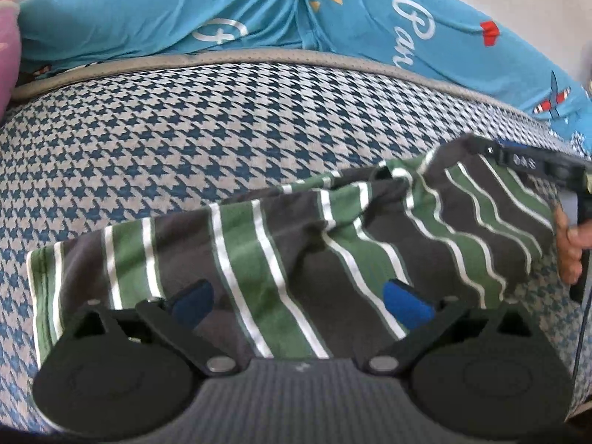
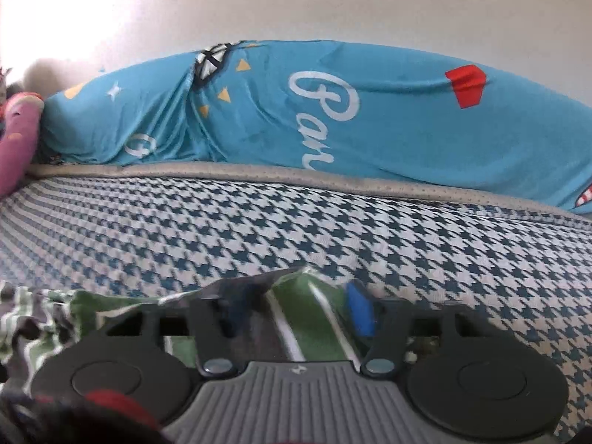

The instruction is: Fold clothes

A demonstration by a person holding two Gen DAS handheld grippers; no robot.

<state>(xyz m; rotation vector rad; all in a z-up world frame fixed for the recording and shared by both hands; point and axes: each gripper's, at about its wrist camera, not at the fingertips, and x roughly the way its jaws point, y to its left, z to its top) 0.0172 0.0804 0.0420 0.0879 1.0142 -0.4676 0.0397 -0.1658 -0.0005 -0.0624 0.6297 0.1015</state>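
Left gripper (image 1: 299,301) apart over striped shirt (image 1: 281,244), right gripper (image 2: 296,309) apart w/ shirt between, blue bedding (image 2: 370,118) reads "Par".

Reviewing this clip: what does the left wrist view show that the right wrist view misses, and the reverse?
Only the left wrist view shows the striped garment nearly whole, the person's hand on the other gripper's handle at the right edge, and the left gripper open over the cloth.

Only the right wrist view shows the white wall and the right gripper, open, with the garment's far edge between its fingers.

Both show the houndstooth cover, its grey border, the blue printed bedding and a pink cushion.
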